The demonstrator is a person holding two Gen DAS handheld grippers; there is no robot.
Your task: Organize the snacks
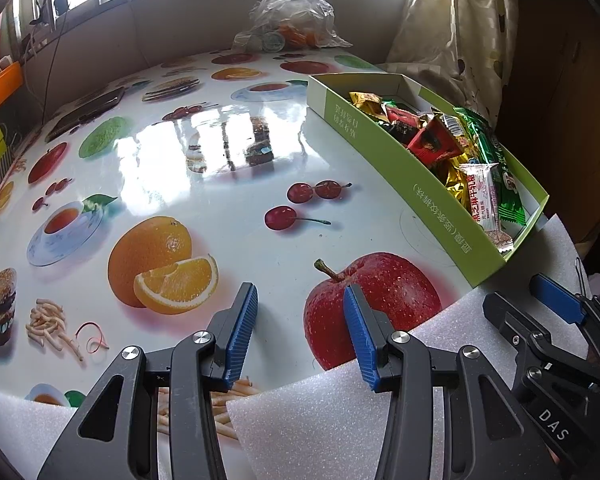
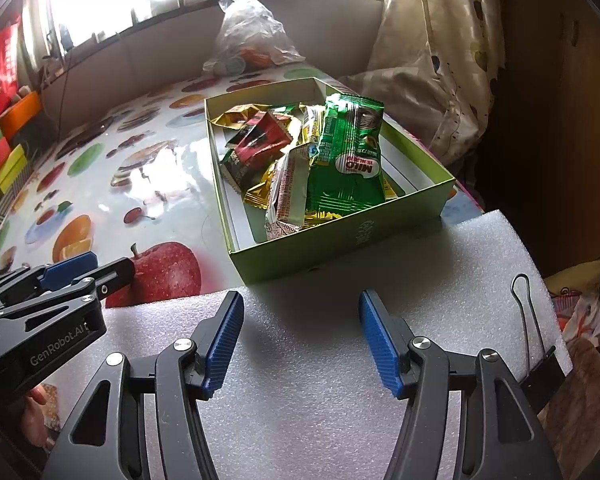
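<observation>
One green cardboard box [image 2: 340, 240], shallow and lidless, standing on the counter [image 1: 236, 184] ahead of both tools, its near wall touching the far edge of a white foam sheet [image 2: 340, 360]. Contents: a loose heap of wrapped snacks [image 2: 300, 168], among them a green Milo packet [image 2: 352, 160] uppermost on the right, a white-and-red biscuit wrapper [image 2: 288, 196] leaning at the near wall, red sachets [image 2: 260, 140] and gold foil pieces further in. Right tool [image 2: 302, 340]: released, blue ribbed pads apart with nothing between them, poised over the foam sheet just short of the box. Left tool [image 1: 300, 328]: partly spread, empty, poised over a printed red apple [image 1: 380, 300] on the counter's fruit-pattern covering, the box ahead and to its right. Each tool shows at the edge of the other's view, side by side. A black binder clip [image 2: 540, 368] is fixed at the foam's right edge, beside the right tool. Beyond the box, at the counter's far end, a crumpled clear plastic bag [image 1: 292, 12] under a window; a patterned curtain [image 1: 460, 32] hangs to the right.
</observation>
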